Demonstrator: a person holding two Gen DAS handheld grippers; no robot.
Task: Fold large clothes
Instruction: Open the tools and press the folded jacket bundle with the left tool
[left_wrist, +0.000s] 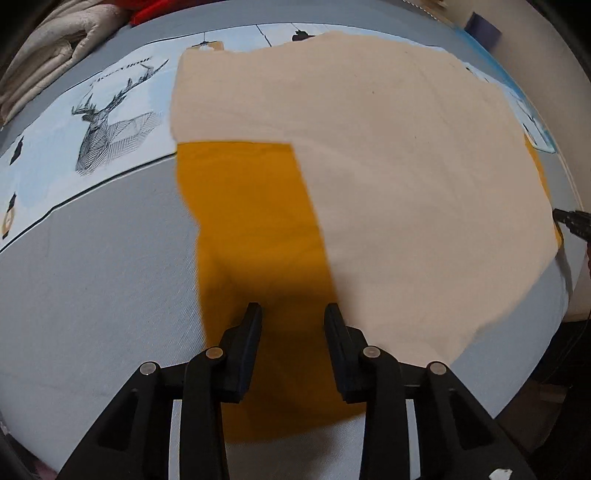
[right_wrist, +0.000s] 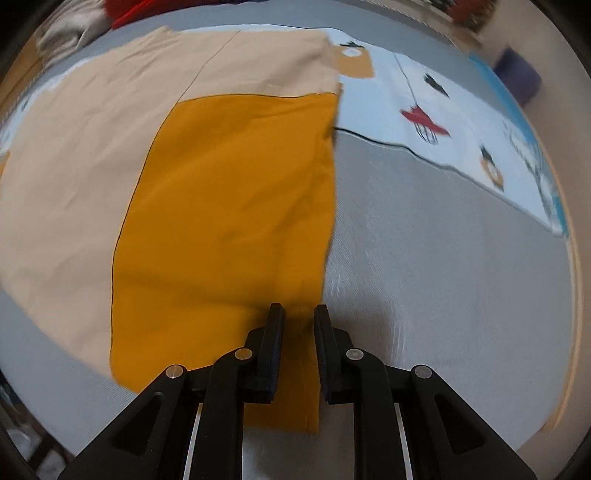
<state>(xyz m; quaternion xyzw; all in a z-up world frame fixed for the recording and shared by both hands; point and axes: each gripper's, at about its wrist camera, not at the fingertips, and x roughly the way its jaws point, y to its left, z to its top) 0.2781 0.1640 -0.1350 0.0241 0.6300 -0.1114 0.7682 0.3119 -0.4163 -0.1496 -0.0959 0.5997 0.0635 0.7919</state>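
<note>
A large two-colour garment lies flat on the grey bedcover (left_wrist: 92, 277): a beige part (left_wrist: 406, 166) and a mustard-orange panel (left_wrist: 251, 206). My left gripper (left_wrist: 293, 308) points down over the near end of the orange panel, open, with nothing pinched between its fingers. In the right wrist view, the orange panel (right_wrist: 236, 192) lies beside the beige part (right_wrist: 74, 166). My right gripper (right_wrist: 298, 308) hovers over the orange panel's right edge, its jaws a narrow gap apart with the cloth lying flat below them. The right gripper's tip (left_wrist: 570, 221) also shows at the garment's far right edge.
A pale blue printed sheet (left_wrist: 107, 122) with a deer drawing runs along the far side of the bedcover (right_wrist: 443, 240). A folded beige quilt (left_wrist: 55, 48) and something red (left_wrist: 155, 11) sit at the back left. A purple object (right_wrist: 517, 74) stands at the back right.
</note>
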